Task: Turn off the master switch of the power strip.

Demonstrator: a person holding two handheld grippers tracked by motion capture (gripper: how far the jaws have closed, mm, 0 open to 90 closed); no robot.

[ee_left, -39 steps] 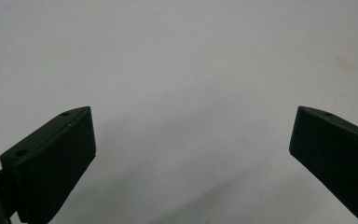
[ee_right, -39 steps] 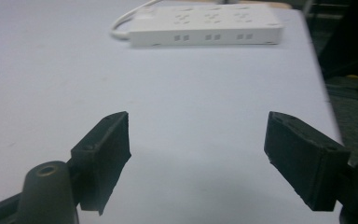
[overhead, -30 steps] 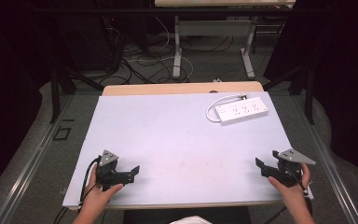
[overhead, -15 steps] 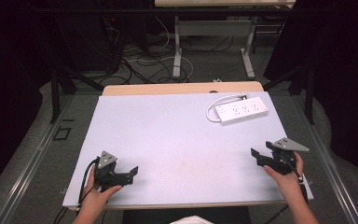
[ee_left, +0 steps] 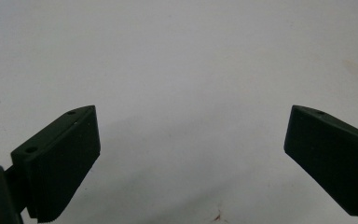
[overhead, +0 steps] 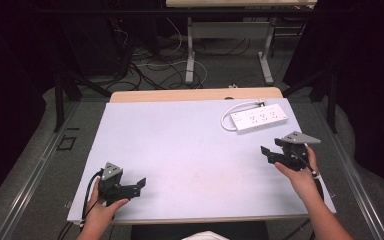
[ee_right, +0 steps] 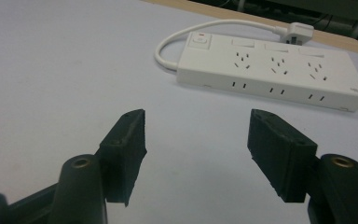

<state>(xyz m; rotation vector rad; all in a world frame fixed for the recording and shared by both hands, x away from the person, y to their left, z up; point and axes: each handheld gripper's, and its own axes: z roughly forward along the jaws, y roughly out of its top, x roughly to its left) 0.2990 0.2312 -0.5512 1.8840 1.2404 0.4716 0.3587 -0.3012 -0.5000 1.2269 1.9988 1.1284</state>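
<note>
my right gripper (overhead: 271, 155) lifted off table, jaws apart with nothing between, just been narrowing. aimed at white power strip (ee_right: 272, 70), which lies ahead near far right corner, cord looped at its switch end, plug (ee_right: 297, 31) just behind it. reckon step is approach; next move calls for closing remaining gap, lining jaws across strip body. my left gripper (overhead: 141, 184) low near front edge, jaws wide, empty. pale table (overhead: 180, 150) bare otherwise. dark room beyond, cables on floor.
</note>
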